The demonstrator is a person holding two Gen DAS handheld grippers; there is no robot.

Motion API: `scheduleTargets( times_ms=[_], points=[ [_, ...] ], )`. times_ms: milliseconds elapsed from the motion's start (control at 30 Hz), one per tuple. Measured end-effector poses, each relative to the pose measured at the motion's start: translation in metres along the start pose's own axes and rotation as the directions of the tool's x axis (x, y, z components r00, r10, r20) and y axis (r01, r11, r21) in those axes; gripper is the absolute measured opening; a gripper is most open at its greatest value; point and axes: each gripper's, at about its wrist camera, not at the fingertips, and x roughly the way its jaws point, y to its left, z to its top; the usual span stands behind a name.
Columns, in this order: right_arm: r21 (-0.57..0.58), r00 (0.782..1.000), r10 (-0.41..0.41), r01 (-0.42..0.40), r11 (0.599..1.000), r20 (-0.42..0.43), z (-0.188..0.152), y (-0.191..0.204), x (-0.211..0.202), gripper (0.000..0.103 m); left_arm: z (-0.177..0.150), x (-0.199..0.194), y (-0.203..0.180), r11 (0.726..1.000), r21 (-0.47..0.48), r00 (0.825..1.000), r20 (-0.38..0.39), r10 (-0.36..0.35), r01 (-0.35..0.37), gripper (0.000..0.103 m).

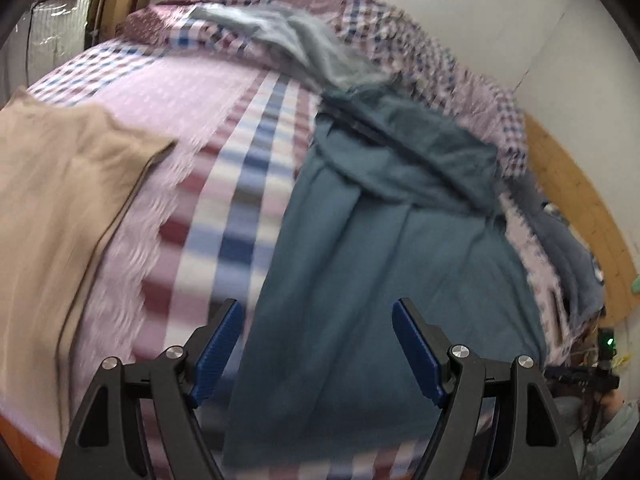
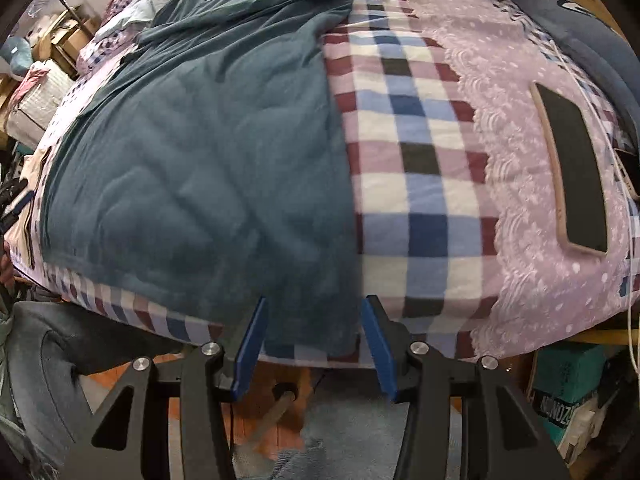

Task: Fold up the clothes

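Note:
A dark teal garment [image 1: 360, 248] lies spread lengthwise on the checked bedspread [image 1: 240, 184]; in the right wrist view the same teal garment [image 2: 200, 168] covers the bed's left half. My left gripper [image 1: 318, 312] is open above the garment's near hem, its blue pads [image 1: 220, 352] apart with nothing between them. My right gripper [image 2: 312, 312] is open too, its jaws on either side of the garment's near right corner at the bed edge, not closed on it. A beige garment [image 1: 60, 200] lies at the left.
A grey-blue garment [image 1: 288, 40] lies crumpled at the far end of the bed. A flat dark pad with a tan rim [image 2: 572, 168] and a white cable [image 2: 624, 184] rest on the bedspread [image 2: 420, 168] at right. Boxes [image 2: 568, 384] stand under the bed.

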Motion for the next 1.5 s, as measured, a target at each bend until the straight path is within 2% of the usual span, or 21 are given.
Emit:
scheduleTargets(
  times_ms=[100,267,333,433,600,733,833,900,967,1067,1267,1500],
  points=[
    [0.005,1.0,0.014,-0.014,1.0,-0.001,-0.003,-0.003,0.002,0.052,-0.011,-0.001,0.001,0.999,0.005,0.997,-0.06,0.051,-0.051,0.08],
    [0.027,0.999,0.041,-0.041,0.999,-0.002,-0.003,-0.011,0.005,0.052,-0.03,0.002,0.008,0.992,0.001,0.981,-0.153,0.122,-0.123,0.077],
    [0.028,0.999,0.053,-0.053,0.998,0.004,-0.003,-0.011,0.005,0.052,-0.034,0.01,0.008,0.989,0.018,0.971,-0.19,0.146,-0.145,0.076],
    [0.005,0.999,0.046,-0.046,0.999,0.0,0.002,-0.002,0.01,0.052,-0.042,0.025,0.008,0.982,0.044,0.949,-0.252,0.188,-0.183,0.068],
    [-0.045,1.0,-0.014,0.014,0.999,-0.014,0.007,0.013,0.02,0.046,-0.047,0.027,0.006,0.976,0.046,0.943,-0.251,0.217,-0.212,0.067],
    [-0.047,0.999,-0.044,0.043,0.998,-0.011,0.009,0.015,0.022,0.04,-0.048,0.026,0.006,0.973,0.045,0.941,-0.247,0.23,-0.226,0.058],
    [-0.052,0.998,-0.057,0.057,0.997,-0.002,0.009,0.014,0.02,0.025,-0.049,0.023,0.006,0.973,0.04,0.942,-0.244,0.232,-0.229,0.047],
    [-0.046,0.998,-0.062,0.062,0.997,0.004,0.006,0.01,0.017,0.011,-0.05,0.02,0.004,0.973,0.042,0.943,-0.239,0.232,-0.229,0.04],
    [-0.039,0.998,-0.065,0.066,0.997,0.01,0.003,0.007,0.015,0.006,-0.05,0.019,0.001,0.972,0.051,0.943,-0.235,0.234,-0.229,0.029],
    [-0.037,0.998,-0.066,0.067,0.997,0.02,0.0,0.003,0.011,0.004,-0.052,0.018,-0.002,0.971,0.066,0.943,-0.233,0.239,-0.23,0.021],
    [-0.03,0.997,-0.072,0.073,0.997,0.038,-0.004,-0.001,0.003,0.004,-0.051,0.018,0.005,0.973,0.056,0.944,-0.236,0.233,-0.226,0.019],
    [0.027,0.998,0.005,-0.006,1.0,0.056,0.001,-0.02,-0.008,0.004,-0.051,0.016,0.007,0.974,0.047,0.946,-0.23,0.227,-0.222,0.011]
  ],
)
